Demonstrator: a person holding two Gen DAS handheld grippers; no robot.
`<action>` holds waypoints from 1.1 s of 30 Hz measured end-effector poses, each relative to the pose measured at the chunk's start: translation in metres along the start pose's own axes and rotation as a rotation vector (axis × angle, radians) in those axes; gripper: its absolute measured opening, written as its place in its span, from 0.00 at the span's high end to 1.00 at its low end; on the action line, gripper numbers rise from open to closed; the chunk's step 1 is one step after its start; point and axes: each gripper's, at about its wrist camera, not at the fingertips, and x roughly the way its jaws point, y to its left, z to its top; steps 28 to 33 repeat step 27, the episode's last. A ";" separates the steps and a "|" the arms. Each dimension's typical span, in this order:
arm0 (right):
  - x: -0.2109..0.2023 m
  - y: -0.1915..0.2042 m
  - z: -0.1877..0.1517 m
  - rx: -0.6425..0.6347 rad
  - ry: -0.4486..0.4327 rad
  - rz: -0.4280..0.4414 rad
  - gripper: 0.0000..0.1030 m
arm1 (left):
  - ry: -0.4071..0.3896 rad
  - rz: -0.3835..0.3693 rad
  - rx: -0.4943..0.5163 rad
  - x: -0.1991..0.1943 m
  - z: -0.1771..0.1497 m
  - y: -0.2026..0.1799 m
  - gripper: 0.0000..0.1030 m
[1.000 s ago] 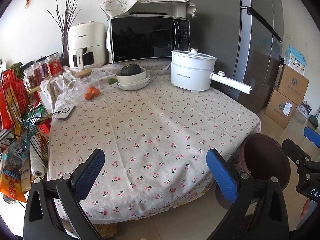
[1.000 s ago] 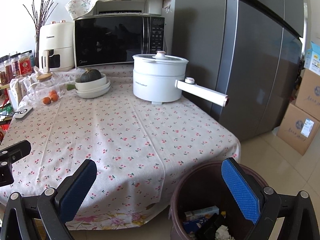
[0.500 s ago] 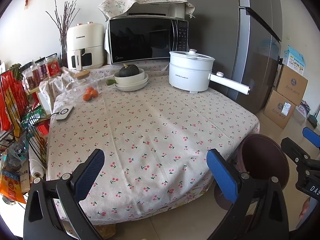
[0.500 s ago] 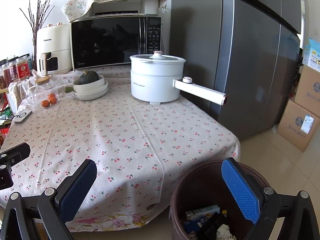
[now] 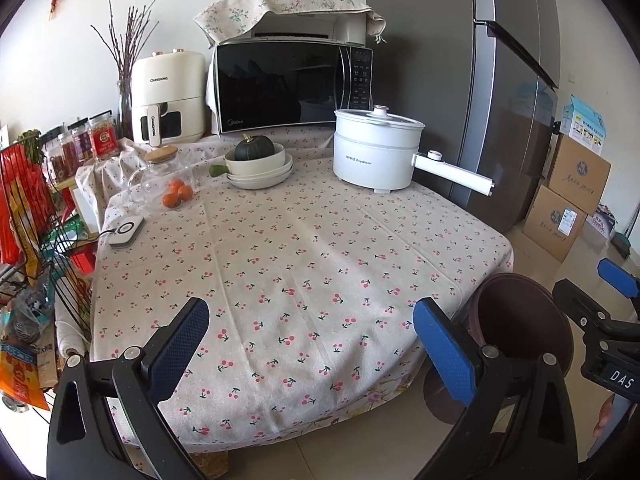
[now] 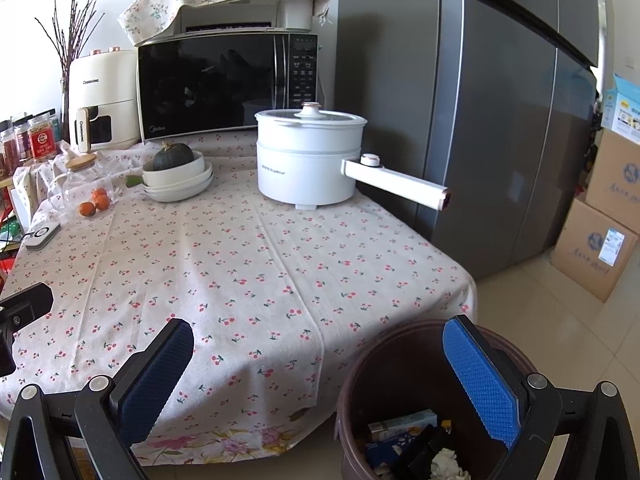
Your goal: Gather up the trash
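A brown round bin [image 6: 404, 364] stands on the floor by the table's near right corner, also in the left wrist view as the bin [image 5: 520, 320]. Inside lie trash pieces [image 6: 404, 432]: small boxes and a crumpled white paper [image 6: 446, 464]. My right gripper [image 6: 316, 360] is open and empty, its right finger over the bin's mouth. Over the table's front edge my left gripper [image 5: 310, 344] stands open, nothing between its blue pads. The right gripper's tip [image 5: 616, 276] shows at the left view's right edge.
The cherry-print tablecloth [image 5: 304, 264] covers the table. At the back stand a white electric pot [image 6: 308, 156] with its long handle [image 6: 396, 184] jutting right, stacked bowls with a squash [image 6: 176, 176], oranges [image 6: 94, 204], a microwave [image 6: 228, 84], an air fryer. A grey fridge [image 6: 500, 120] and cardboard boxes [image 6: 600, 248] stand right.
Both grippers have drawn back slightly and risen; the table looks a little farther off. Both stay open and empty.
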 end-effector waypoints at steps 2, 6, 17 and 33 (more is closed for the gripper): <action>0.000 0.000 -0.001 0.001 0.002 0.000 0.01 | -0.003 -0.001 0.002 -0.001 0.000 -0.001 0.00; 0.000 0.000 -0.001 -0.001 0.002 -0.003 0.01 | -0.006 -0.003 0.001 -0.001 0.001 -0.001 0.00; 0.000 0.000 -0.001 -0.002 0.003 -0.002 0.01 | -0.016 -0.004 -0.008 -0.004 0.002 0.000 0.00; 0.002 -0.002 -0.004 0.003 0.007 -0.004 0.01 | -0.024 0.001 -0.015 -0.007 0.003 0.001 0.00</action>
